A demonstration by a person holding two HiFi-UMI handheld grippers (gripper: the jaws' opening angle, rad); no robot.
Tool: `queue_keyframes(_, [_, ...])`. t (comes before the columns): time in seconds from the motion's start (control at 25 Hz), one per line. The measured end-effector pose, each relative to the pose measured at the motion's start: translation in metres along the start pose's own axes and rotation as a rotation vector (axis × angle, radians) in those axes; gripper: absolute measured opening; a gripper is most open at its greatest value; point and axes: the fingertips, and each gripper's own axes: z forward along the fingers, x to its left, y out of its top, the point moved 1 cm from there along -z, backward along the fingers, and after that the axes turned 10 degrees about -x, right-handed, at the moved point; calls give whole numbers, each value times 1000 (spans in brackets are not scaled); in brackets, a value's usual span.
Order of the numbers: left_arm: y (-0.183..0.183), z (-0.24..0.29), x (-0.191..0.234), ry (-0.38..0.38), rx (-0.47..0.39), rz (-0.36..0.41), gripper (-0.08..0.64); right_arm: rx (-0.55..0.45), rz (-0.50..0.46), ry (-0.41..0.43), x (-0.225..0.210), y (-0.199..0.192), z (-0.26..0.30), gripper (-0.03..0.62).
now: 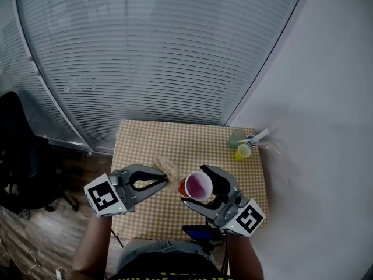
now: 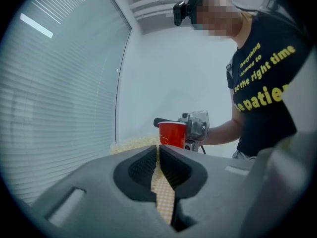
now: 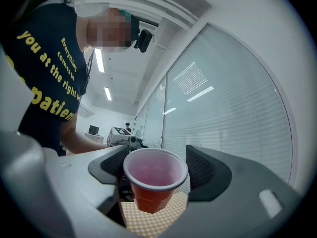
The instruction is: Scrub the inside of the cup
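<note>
Right gripper view: the right gripper [image 3: 156, 166] has its jaws clamped on the red cup [image 3: 154, 176], with the cup's open mouth facing back at the camera and its inside pinkish. The left gripper [image 2: 158, 150] has its jaws pinched almost together on a pale fibrous scrub pad [image 2: 131, 144] that pokes out past the tips. The cup is just ahead of them, up off the checkered worktop [image 1: 192, 139]
</note>
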Motion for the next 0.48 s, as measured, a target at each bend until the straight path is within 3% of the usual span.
queue_keyframes(0.48, [12,1,-6,-12,-18,28,17,2,15,-19,-9,-15,-3,371])
